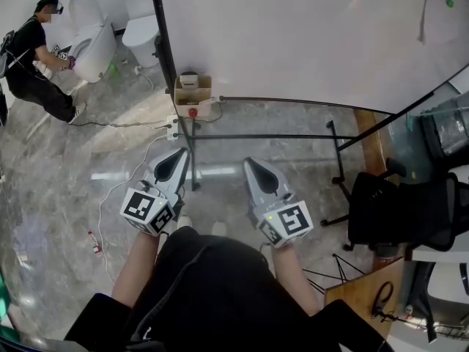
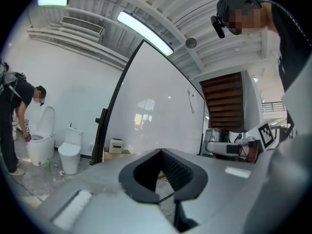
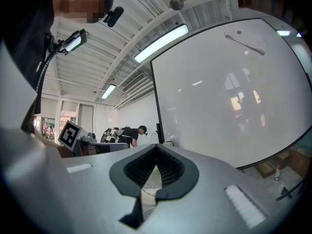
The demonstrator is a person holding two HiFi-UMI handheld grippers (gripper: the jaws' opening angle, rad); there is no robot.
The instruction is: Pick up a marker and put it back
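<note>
I cannot make out a marker for certain. A pale long thing with a green dot [image 1: 438,9] sticks to the whiteboard [image 1: 293,35] at its upper right; the right gripper view shows this pale thing [image 3: 246,42] too. My left gripper [image 1: 182,152] and right gripper [image 1: 249,162] are held close to my body, pointing at the whiteboard's foot. The jaws of both meet at the tips with nothing between them, as the left gripper [image 2: 161,151] and the right gripper [image 3: 157,146] show in their own views.
The whiteboard's black stand [image 1: 256,136] crosses the marble floor just ahead. A cardboard box [image 1: 192,90] sits at its base. A black office chair [image 1: 399,211] and a wooden table [image 1: 366,292] stand at the right. A person [image 1: 33,57] crouches by toilets [image 1: 91,39] at far left.
</note>
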